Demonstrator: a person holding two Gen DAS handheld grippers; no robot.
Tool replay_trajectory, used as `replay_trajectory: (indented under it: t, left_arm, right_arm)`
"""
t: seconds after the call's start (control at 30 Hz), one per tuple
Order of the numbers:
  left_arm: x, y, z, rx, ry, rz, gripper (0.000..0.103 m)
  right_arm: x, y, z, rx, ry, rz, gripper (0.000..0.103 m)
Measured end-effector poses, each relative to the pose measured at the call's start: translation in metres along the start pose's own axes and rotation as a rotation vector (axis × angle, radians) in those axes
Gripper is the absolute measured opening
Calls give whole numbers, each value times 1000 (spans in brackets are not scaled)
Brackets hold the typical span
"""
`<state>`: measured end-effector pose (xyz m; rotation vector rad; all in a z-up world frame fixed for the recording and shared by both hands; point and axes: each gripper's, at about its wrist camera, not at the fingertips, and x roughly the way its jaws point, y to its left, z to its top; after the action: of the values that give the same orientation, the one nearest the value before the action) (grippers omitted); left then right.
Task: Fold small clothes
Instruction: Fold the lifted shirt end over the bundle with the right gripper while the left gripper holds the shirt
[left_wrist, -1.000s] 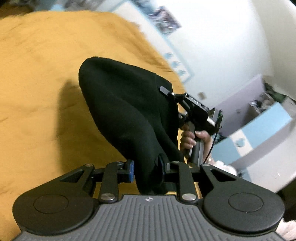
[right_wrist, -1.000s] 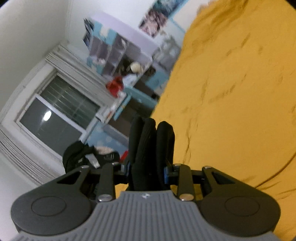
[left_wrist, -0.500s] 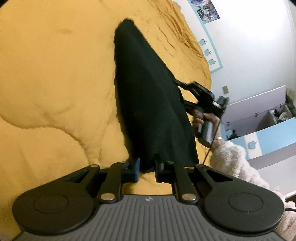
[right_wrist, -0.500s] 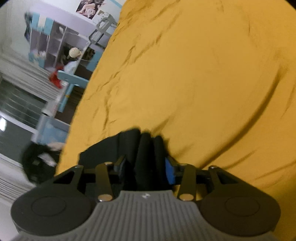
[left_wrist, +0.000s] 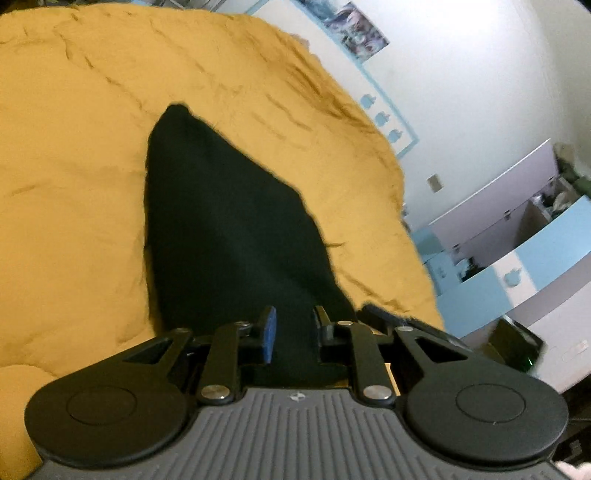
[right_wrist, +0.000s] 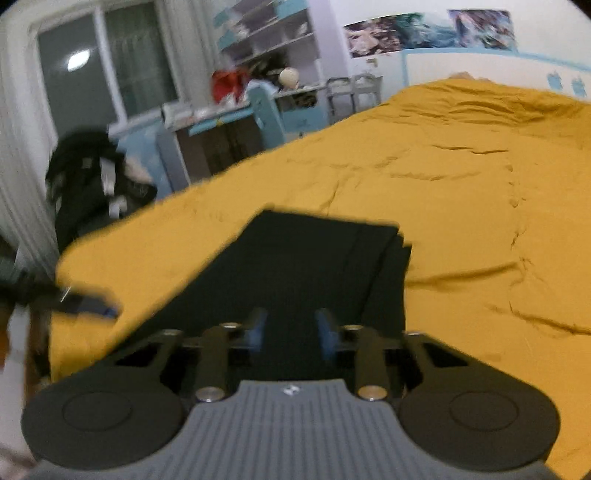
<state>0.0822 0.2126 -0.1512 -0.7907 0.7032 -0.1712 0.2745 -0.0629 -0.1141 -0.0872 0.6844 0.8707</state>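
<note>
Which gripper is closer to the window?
Left, probably. The left gripper is at the bed edge on the window side, its jaws just opened a little, cloth between them. The right gripper, just closed on the cloth, is farther in.

The near end of the black cloth (left_wrist: 229, 229) runs under the left gripper (left_wrist: 293, 332), so its edge there is hidden. Left of the cloth (right_wrist: 314, 273) in the right wrist view, a dark blurred shape (right_wrist: 74, 301) can't be made out. The bed's (right_wrist: 480, 184) right side is cut off.
</note>
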Motion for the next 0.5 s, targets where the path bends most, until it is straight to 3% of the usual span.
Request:
replay_trajectory:
  t: [0.1, 0.17, 0.27, 0.43, 0.5]
  left_arm:
    - [18, 5, -8, 16, 34, 64, 22]
    - [18, 13, -14, 3, 57, 91, 21]
    - [20, 25, -25, -7, 76, 107, 16]
    - [11, 25, -23, -4, 86, 92, 14]
    - [7, 17, -12, -6, 86, 68, 17]
  right_arm:
    - [16, -5, -31, 47, 65, -41, 16]
    - [20, -18, -49, 69, 89, -75, 7]
    - [22, -38, -67, 139, 89, -24, 2]
    - [17, -40, -60, 204, 124, 8, 1]
    - [5, -39, -44, 224, 92, 43, 9]
